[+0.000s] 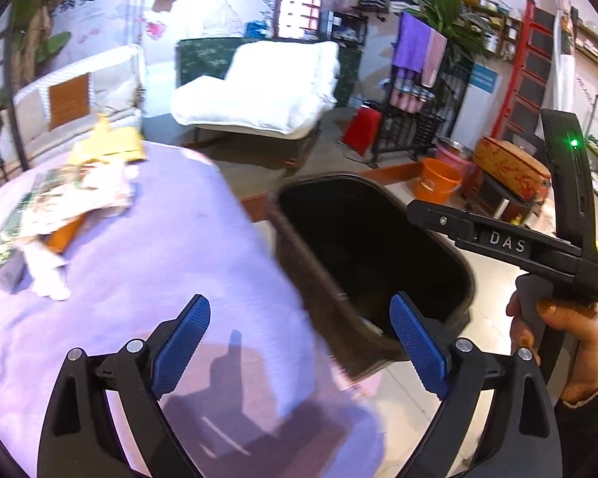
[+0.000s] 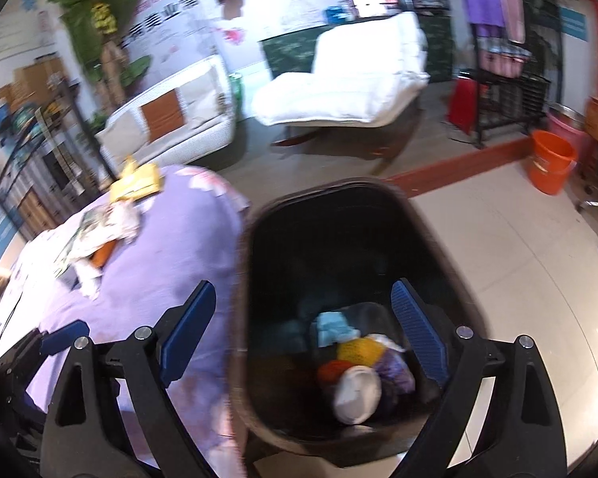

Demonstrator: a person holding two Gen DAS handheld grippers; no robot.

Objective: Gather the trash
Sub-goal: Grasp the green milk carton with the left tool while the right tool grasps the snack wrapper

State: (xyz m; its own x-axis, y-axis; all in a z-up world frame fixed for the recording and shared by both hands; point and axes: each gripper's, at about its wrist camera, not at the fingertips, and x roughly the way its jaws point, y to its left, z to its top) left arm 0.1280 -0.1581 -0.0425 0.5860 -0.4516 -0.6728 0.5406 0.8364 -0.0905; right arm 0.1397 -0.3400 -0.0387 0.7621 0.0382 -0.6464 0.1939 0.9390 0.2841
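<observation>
Left tongs [image 1: 301,340] gape wide, blue pads well apart, nothing between them. They hang over the edge where the lilac cover [image 1: 139,263] meets the bin [image 1: 299,263]: the left pad sits over the cloth, the right pad over the bin's dark mouth. Whether that cover lies on a bed or a bench, I cannot tell.

Up and to the left of these tongs, well apart, the trash pile [image 1: 59,215] lies on the cover: crumpled white paper, a printed wrapper, an orange piece poking out beneath. Beyond it, at the far edge of the cloth, a yellow wrapper [image 1: 111,145].

To the right, past the bin, a hand [image 1: 558,330] grips the other tool, and its black body reaches in over the bin's rim.

Over to the right wrist view. Right tongs [image 2: 303,332] are wide open too, and empty. The left pad is over the lilac cover [image 2: 171,247], the right pad over the bin [image 2: 255,247]. Between and just below the pads, down in the bin, lies collected trash [image 2: 362,374]: a pale blue scrap, a yellow piece, something orange, a white wad, a purple crumple.

Left and ahead of these tongs, the paper pile [image 2: 99,235] is on the cover, with the yellow wrapper [image 2: 137,185] beyond it. Far right, on the tiled floor, an orange bucket [image 2: 552,167].
</observation>
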